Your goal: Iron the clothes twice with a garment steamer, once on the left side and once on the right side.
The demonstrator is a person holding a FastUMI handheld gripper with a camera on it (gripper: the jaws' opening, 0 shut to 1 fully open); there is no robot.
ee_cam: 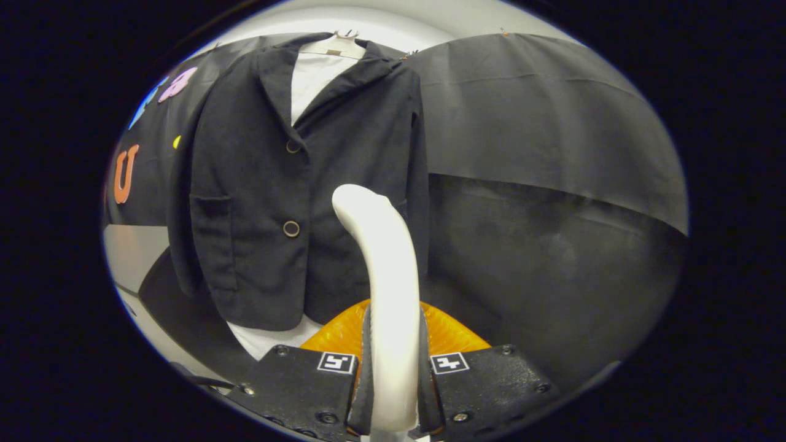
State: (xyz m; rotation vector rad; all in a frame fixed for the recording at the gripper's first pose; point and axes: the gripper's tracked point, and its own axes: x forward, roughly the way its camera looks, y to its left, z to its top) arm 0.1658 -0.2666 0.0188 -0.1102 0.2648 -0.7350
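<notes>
The jaws of the gripper [393, 380] were clamped on the white steamer [387, 294], whose head was raised before, perhaps touching, the dark jacket [276, 184] hung over a white shirt [310, 77] on a hanger [338, 44].

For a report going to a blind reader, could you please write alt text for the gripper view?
The gripper is shut on the white handle of a garment steamer, which rises between its fingers. Beyond it, a dark jacket over a white shirt hangs on a hanger against the booth's black cloth wall.
</notes>
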